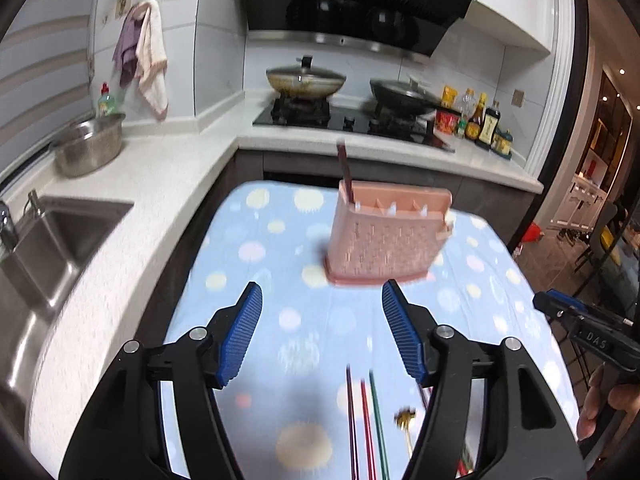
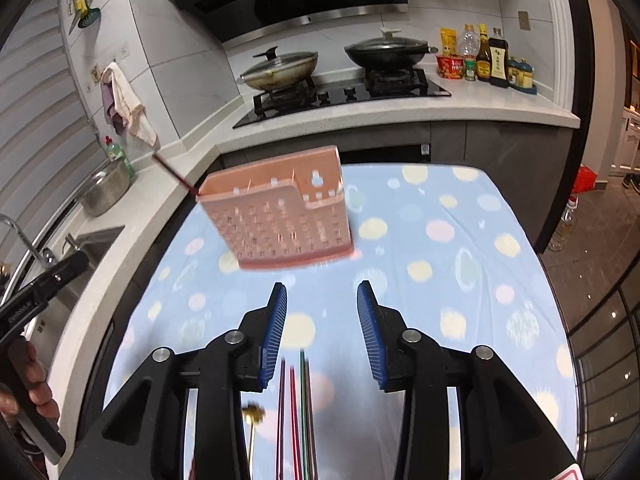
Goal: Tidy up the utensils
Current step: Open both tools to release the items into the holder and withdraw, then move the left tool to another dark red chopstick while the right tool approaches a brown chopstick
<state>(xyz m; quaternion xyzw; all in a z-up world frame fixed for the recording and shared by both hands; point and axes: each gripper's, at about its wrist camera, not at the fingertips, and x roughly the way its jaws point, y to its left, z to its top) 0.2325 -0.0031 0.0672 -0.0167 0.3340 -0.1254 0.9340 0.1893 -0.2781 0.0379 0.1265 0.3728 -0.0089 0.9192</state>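
Both shots are pretty blurry, and the chopsticks (image 1: 366,424) lying on the dotted tablecloth (image 1: 280,240) run off the bottom edge, next to some gold-topped utensil (image 2: 253,420) I can't really identify. The pink utensil holder (image 1: 390,236) stands further back with one dark stick (image 1: 343,172) in its end slot. The left gripper (image 1: 322,308) and right gripper (image 2: 322,308) both have jaws apart, empty; only the right view shows the hanging tools (image 2: 82,4), while each catches the other gripper at its edge.

A table (image 2: 460,280) draped in a pale blue cloth (image 1: 280,280) with pastel dots carries a pink perforated utensil holder (image 1: 390,236) standing upright at its far half, while coloured chopsticks (image 1: 366,424) and a gold-headed utensil (image 1: 406,420) lie flat near its front edge.
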